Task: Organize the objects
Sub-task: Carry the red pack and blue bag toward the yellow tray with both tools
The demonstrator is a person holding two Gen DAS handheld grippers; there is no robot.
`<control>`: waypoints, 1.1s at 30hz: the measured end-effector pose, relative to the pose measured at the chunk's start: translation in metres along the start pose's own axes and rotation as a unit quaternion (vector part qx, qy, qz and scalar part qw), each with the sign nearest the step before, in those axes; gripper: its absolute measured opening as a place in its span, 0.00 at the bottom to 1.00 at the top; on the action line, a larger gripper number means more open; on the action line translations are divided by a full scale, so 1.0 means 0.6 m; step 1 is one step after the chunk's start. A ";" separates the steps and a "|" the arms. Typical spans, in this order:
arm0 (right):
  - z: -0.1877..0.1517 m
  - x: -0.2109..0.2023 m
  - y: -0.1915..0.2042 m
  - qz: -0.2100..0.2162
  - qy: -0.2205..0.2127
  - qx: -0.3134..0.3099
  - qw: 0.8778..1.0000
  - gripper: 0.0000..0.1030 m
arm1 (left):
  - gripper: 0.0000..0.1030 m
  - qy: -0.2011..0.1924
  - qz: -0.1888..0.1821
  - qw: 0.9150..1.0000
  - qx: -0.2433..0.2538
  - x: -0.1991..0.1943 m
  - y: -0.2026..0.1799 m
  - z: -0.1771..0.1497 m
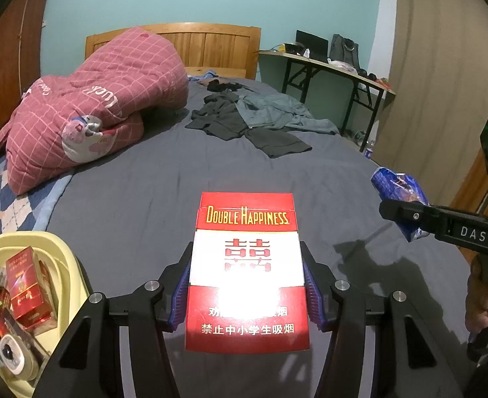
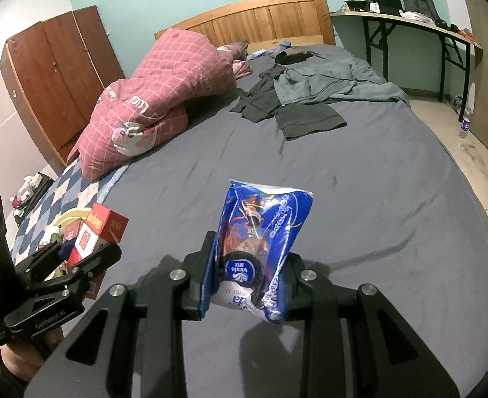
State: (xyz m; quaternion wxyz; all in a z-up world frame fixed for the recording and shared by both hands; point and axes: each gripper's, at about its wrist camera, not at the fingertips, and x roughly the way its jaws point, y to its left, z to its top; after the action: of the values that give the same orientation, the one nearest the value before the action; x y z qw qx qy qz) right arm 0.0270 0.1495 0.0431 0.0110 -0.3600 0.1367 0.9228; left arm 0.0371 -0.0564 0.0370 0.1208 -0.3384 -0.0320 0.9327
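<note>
My left gripper (image 1: 246,258) is shut on a red and white Double Happiness cigarette pack (image 1: 247,265) and holds it above the grey bed sheet; it also shows in the right wrist view (image 2: 93,232). My right gripper (image 2: 252,248) is shut on a blue Vinda tissue pack (image 2: 260,232), held above the bed; the pack shows at the right in the left wrist view (image 1: 398,195). A pale yellow basket (image 1: 61,255) sits at the lower left with a red cigarette box (image 1: 28,288) and several small items inside.
A pink checked quilt (image 1: 91,106) is heaped at the bed's left. Dark and grey clothes (image 1: 254,116) lie toward the headboard. A folding desk (image 1: 336,66) with a laptop stands at the right. A wooden wardrobe (image 2: 55,76) is at the left.
</note>
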 end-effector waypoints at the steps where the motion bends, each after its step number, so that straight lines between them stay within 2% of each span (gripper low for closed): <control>1: -0.001 0.001 0.001 0.000 0.001 -0.002 1.000 0.30 | 0.54 0.000 0.001 1.000 0.000 0.000 -0.002 0.000; 20: -0.005 0.013 0.012 0.002 0.015 -0.016 1.000 0.30 | 0.54 0.002 0.001 1.000 -0.001 0.003 -0.004 0.000; 33: -0.014 0.019 0.037 0.007 0.027 -0.040 0.999 0.30 | 0.54 0.006 0.036 0.999 0.005 -0.018 0.006 -0.008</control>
State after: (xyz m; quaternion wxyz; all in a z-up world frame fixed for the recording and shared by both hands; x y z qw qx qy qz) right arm 0.0212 0.1250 0.0348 -0.0132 -0.3838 0.1022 0.9177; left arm 0.0477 -0.0625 0.0395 0.0890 -0.3447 -0.0143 0.9344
